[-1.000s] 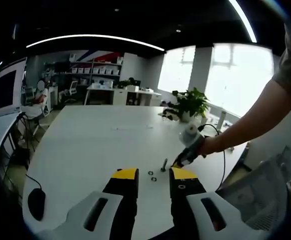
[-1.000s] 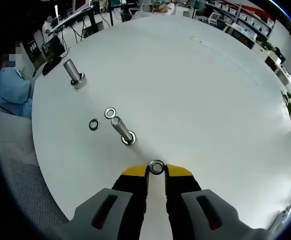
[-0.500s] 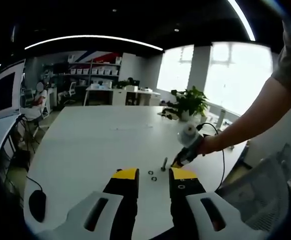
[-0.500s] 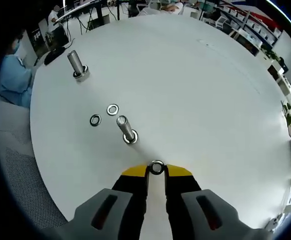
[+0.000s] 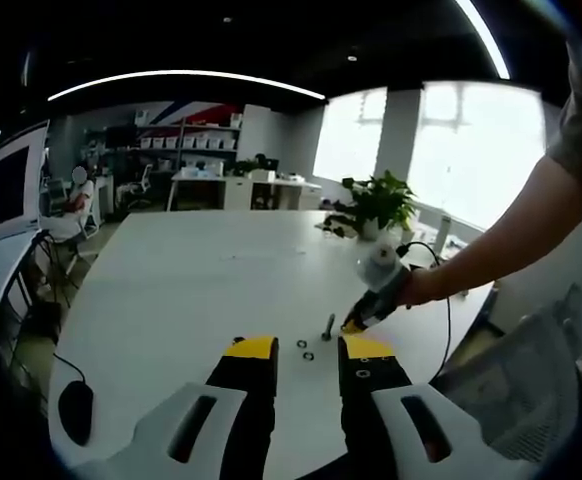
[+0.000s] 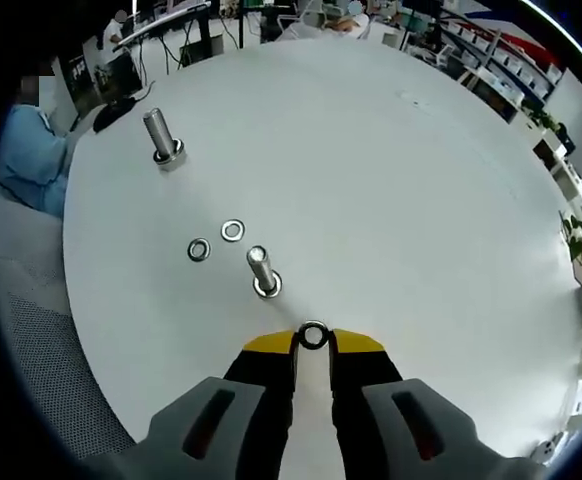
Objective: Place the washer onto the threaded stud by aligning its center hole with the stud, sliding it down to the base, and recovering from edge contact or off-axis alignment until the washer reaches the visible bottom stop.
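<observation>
In the right gripper view a steel washer (image 6: 313,335) is pinched upright at the yellow tips of my right gripper (image 6: 313,342), which is shut on it. A threaded stud (image 6: 262,272) stands on the white table (image 6: 401,190) just beyond the tips, a little left. Two loose washers (image 6: 199,249) (image 6: 233,231) lie past it. In the left gripper view my left gripper (image 5: 306,350) hangs open above the table's near edge with nothing in it. The stud (image 5: 328,327) and the right gripper (image 5: 354,323), held by a hand, are just ahead.
A second, taller stud (image 6: 161,138) stands at the far left of the table. A seated person in blue (image 6: 26,150) is beside that edge. A black mouse (image 5: 71,407) lies at the near left. A potted plant (image 5: 379,205) stands at the far right.
The right gripper with its washer has shifted slightly higher and more over the stud, which looks shorter and closer to the tips. The left gripper has stayed put.
</observation>
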Motion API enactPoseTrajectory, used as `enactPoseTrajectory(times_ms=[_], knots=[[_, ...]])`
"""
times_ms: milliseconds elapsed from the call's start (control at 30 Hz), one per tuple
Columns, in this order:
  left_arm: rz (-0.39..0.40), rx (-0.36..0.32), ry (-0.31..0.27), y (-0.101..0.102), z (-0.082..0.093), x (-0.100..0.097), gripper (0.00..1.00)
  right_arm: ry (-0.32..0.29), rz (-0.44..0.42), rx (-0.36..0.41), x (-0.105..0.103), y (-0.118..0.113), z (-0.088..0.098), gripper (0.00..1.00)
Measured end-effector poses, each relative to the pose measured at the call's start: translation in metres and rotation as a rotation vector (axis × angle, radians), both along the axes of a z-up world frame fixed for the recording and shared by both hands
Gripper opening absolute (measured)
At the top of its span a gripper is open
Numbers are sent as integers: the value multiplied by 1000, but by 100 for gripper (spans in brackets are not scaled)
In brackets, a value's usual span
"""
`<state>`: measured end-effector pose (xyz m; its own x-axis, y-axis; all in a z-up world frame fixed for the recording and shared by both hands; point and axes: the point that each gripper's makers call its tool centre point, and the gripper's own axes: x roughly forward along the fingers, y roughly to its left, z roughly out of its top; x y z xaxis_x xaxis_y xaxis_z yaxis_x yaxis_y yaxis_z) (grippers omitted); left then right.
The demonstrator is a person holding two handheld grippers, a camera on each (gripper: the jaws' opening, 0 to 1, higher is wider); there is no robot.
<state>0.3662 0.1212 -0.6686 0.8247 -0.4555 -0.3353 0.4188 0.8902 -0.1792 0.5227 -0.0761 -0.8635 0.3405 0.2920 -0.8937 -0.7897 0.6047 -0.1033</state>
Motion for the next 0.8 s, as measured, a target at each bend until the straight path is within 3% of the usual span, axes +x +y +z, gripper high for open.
enactPoseTrajectory(times_ms=[567,800], knots=[[3,-6,-10,0,2,1,22,-50,-15,49,-1,2,24,14],[12,-11,-19,2,5,1,22,-82,-8,87,0,14,40,14]])
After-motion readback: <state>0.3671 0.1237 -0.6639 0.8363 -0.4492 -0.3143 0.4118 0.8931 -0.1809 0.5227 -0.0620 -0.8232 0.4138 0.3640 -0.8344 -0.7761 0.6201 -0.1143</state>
